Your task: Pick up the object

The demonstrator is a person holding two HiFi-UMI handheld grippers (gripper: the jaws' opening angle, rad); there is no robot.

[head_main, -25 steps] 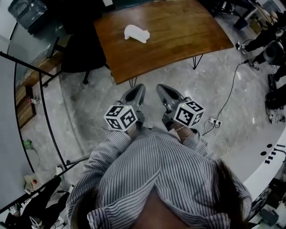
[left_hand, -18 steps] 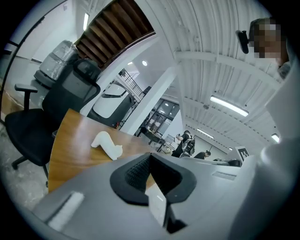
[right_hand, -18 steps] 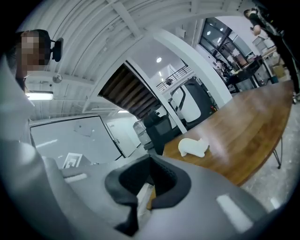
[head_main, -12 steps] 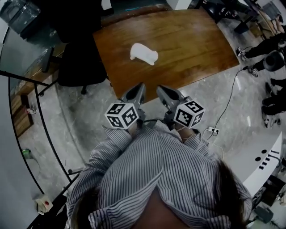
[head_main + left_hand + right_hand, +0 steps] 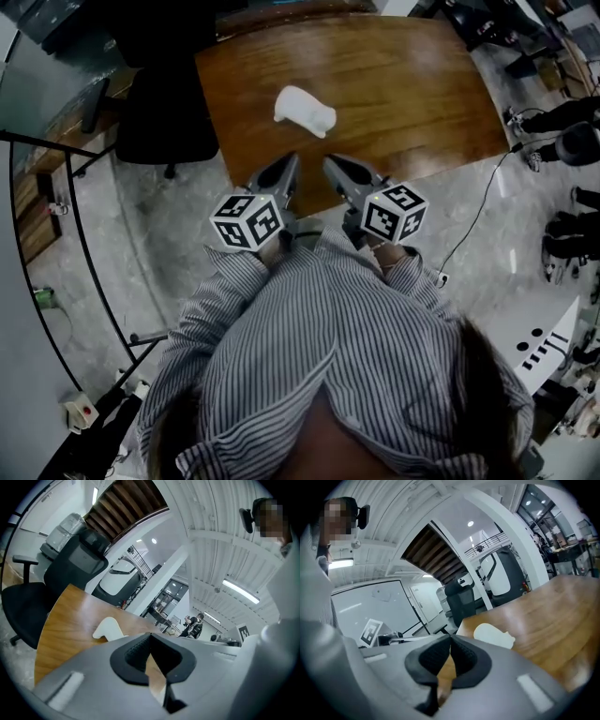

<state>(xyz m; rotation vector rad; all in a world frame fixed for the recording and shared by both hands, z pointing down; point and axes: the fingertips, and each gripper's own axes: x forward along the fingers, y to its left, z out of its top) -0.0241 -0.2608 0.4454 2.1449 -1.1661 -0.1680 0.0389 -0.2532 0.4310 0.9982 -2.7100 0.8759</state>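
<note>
A small white moulded object [image 5: 305, 109] lies on the brown wooden table [image 5: 412, 84], left of its middle. It shows again past each gripper's tips as a white object [image 5: 108, 628] in the left gripper view and a white object [image 5: 493, 635] in the right gripper view. My left gripper [image 5: 288, 161] and right gripper [image 5: 329, 162] are held side by side over the table's near edge, a short way short of the object. Both have their jaws closed tip to tip with nothing between them.
A black office chair [image 5: 164, 103] stands at the table's left end. Grey marble floor [image 5: 487, 225] surrounds the table, with a cable and a power strip [image 5: 439, 277] at the right. Glass partitions and dark equipment line the left side.
The table and white object have drawn nearer in the head view. Both grippers, earlier over the floor, now reach the table's near edge. Their jaws look the same.
</note>
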